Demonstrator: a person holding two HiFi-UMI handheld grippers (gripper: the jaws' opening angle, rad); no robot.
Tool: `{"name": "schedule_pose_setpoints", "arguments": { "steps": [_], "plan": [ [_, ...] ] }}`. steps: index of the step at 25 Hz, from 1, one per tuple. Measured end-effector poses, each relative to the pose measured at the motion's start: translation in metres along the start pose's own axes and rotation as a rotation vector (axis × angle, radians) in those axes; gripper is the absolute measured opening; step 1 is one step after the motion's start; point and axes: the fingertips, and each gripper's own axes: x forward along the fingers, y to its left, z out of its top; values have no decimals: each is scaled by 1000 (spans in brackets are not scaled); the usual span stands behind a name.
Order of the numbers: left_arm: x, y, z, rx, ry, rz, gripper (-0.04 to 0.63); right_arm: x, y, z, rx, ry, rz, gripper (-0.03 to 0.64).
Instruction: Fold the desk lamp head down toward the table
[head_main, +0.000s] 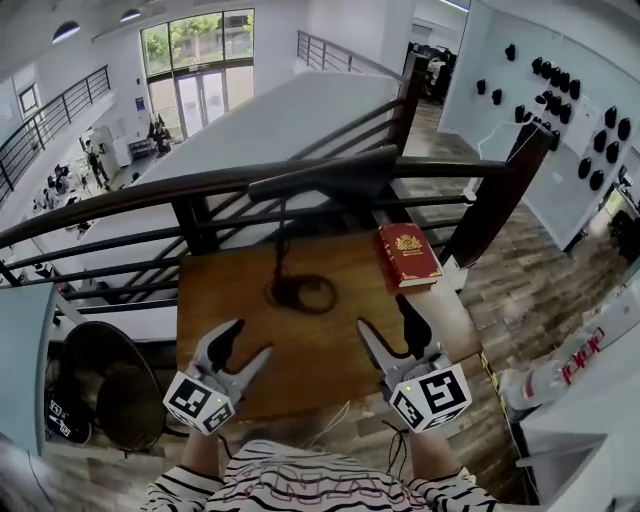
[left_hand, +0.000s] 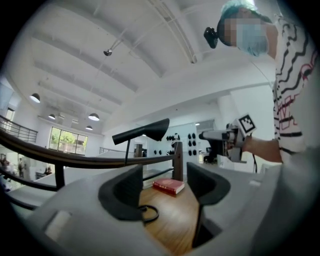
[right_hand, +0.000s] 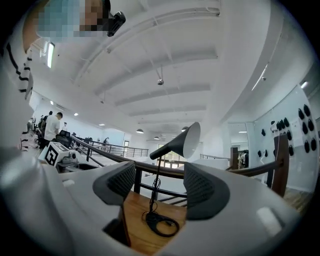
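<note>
No words or numbers are showing legibly. The red book is bearing only a gold emblem, too small to read; the cubes on the left gripper and right gripper are displaying patterned squares, not lettering.

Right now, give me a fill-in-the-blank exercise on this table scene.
The book on the table is ___ in colour. Seen from the head view, the desk lamp stands to the ___ of the book. The left hand-held gripper and the right hand-held gripper both have their jaws ___. Missing words: red; left; open.
</note>
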Motion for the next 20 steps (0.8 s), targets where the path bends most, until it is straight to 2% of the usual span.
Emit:
{"name": "schedule_pose_setpoints", "arguments": {
  "steps": [7, 20],
  "plan": [
    [25, 11, 2, -6, 6, 87, 272, 20, -38, 29, -66, -75, 34, 288],
    [87, 100, 43, 47, -5, 58, 272, 120, -65, 95, -242, -139, -6, 284]
  ]
}}
